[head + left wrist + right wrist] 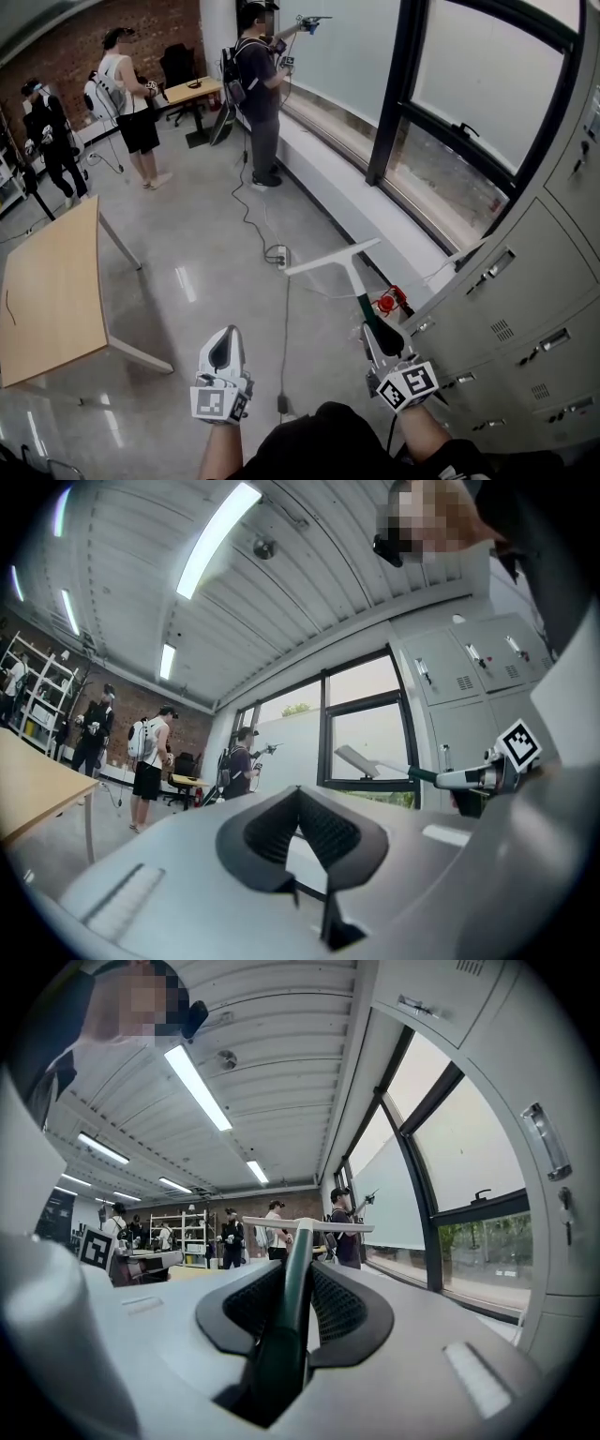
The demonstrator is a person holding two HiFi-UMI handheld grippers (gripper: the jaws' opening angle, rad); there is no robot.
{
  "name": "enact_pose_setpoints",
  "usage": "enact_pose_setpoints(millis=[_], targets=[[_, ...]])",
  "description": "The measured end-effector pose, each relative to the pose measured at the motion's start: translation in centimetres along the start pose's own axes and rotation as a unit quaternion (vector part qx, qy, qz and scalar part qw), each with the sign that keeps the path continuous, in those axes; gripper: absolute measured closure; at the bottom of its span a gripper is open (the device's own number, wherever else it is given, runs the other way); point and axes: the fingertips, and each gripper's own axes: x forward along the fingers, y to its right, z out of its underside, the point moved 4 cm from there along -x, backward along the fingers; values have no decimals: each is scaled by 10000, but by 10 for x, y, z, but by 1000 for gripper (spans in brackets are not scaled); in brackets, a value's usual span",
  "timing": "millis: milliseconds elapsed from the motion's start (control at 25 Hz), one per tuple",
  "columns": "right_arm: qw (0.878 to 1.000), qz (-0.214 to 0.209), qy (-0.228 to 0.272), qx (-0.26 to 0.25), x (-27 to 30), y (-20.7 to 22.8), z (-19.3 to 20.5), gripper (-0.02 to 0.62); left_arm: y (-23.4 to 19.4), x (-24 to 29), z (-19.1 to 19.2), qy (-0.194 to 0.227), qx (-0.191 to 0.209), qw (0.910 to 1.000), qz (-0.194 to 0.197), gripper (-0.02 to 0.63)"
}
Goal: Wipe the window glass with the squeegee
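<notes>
My right gripper (pixel 373 330) is shut on the green handle of the squeegee (pixel 354 281), whose white blade (pixel 333 257) points forward over the floor, short of the window glass (pixel 487 103). In the right gripper view the handle (pixel 294 1283) runs up between the jaws of my right gripper (pixel 298 1277) to the blade (pixel 309 1227), with the glass (pixel 469 1166) to the right. My left gripper (pixel 225 334) hangs to the left, shut and holding nothing. Seen from the left gripper (pixel 299 795), the squeegee (pixel 375 763) stands before the window (pixel 366 733).
Grey cabinets (pixel 525 309) line my right. A wooden table (pixel 52 291) stands on the left. A power strip with a cable (pixel 279 255) and a red object (pixel 386 302) lie on the floor. A person (pixel 258 89) works at the far window; two others (pixel 131 103) stand behind.
</notes>
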Motion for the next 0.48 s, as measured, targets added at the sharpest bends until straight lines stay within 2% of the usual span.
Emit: enact_pose_setpoints(millis=[160,400,480], targets=[[9999,5,118,-43,28,-14,-9,499,-8,14,-12,217,15,9994,287,606],[9997,-114,133,183,58,16,1,499,-13,51,6,75,-52,9998,201,606],[9998,-93,146,118,68,26,3,499,-20,64,8,50,-22,9999,130,606]])
